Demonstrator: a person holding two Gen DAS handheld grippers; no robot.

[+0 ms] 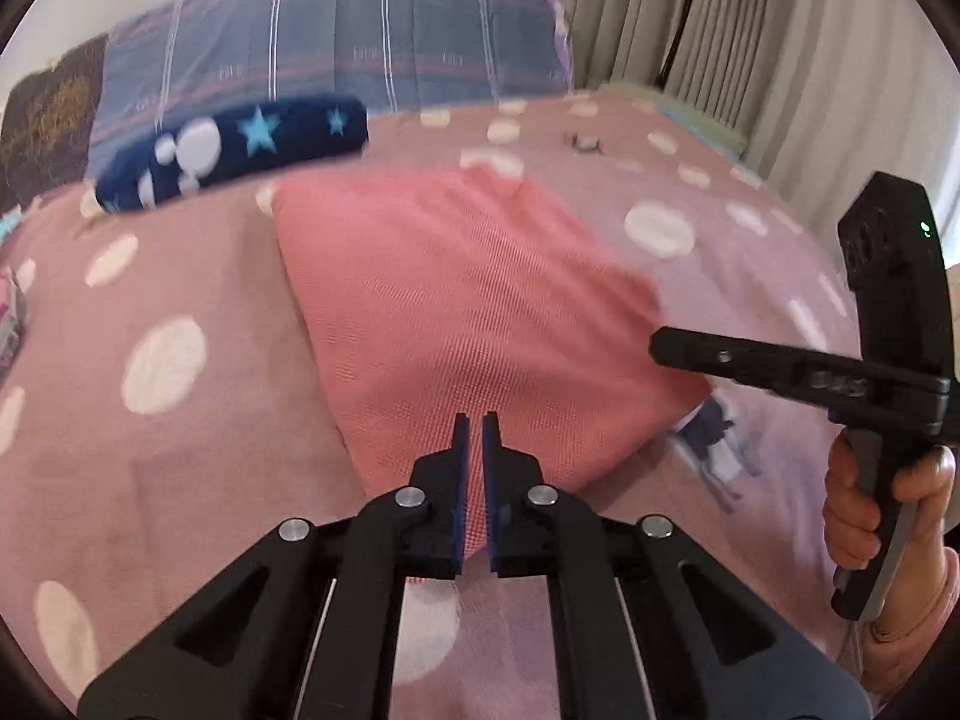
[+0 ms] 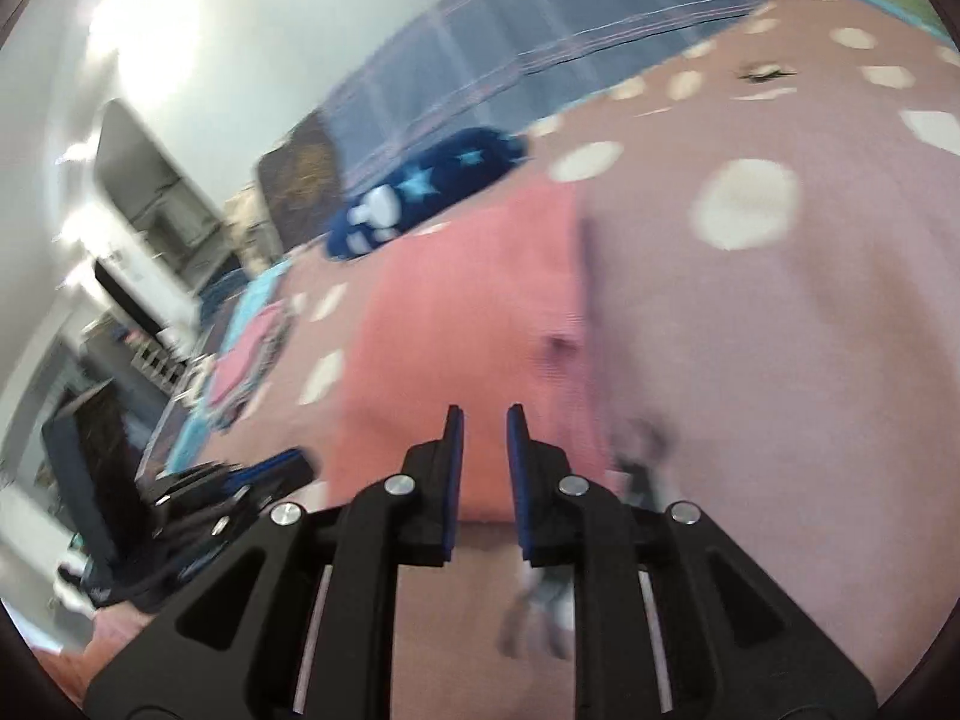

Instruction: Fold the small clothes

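Note:
A salmon-pink knitted garment [image 1: 456,300] lies flat and folded on the bed; it shows too in the right wrist view [image 2: 468,312]. My left gripper [image 1: 476,420] sits at its near corner, jaws drawn almost together with pink fabric in the narrow slot between the pads. My right gripper [image 2: 483,414] hovers above the garment's near right edge, its jaws a little apart with nothing between them. From the left wrist view, the right gripper [image 1: 660,351] reaches in from the right over the garment's right corner, held by a hand [image 1: 864,516].
The bed carries a pink bedspread with white dots [image 1: 180,480]. A navy star-print roll [image 1: 240,144] lies behind the garment, before a blue plaid pillow [image 1: 336,36]. Curtains [image 1: 750,30] hang at the right. Other pink and blue clothes [image 2: 252,354] lie at the bed's left edge.

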